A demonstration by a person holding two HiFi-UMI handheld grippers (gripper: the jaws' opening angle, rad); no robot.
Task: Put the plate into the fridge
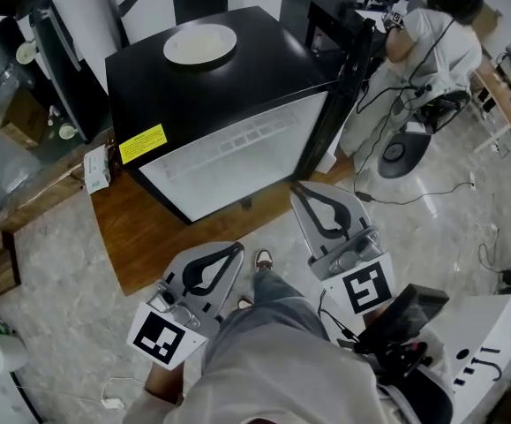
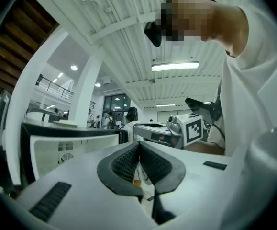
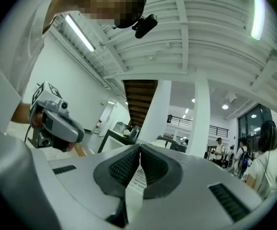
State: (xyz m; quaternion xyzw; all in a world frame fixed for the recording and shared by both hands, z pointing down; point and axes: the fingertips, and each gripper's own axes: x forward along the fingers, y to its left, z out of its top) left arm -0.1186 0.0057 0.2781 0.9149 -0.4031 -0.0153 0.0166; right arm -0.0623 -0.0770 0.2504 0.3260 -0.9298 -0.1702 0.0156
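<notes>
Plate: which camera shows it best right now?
Head view: the plate lies whole, seen from above, on the fridge. The left gripper view gives at most a thin edge-on sliver; in the right gripper view it is too small to tell.

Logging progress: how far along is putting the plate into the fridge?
Done: the fridge has its door apparently swung open. In hand: nothing; the left tool and right tool are both shut, short of the fridge. Left: the plate sits on the fridge's top and must be picked up and set inside.
</notes>
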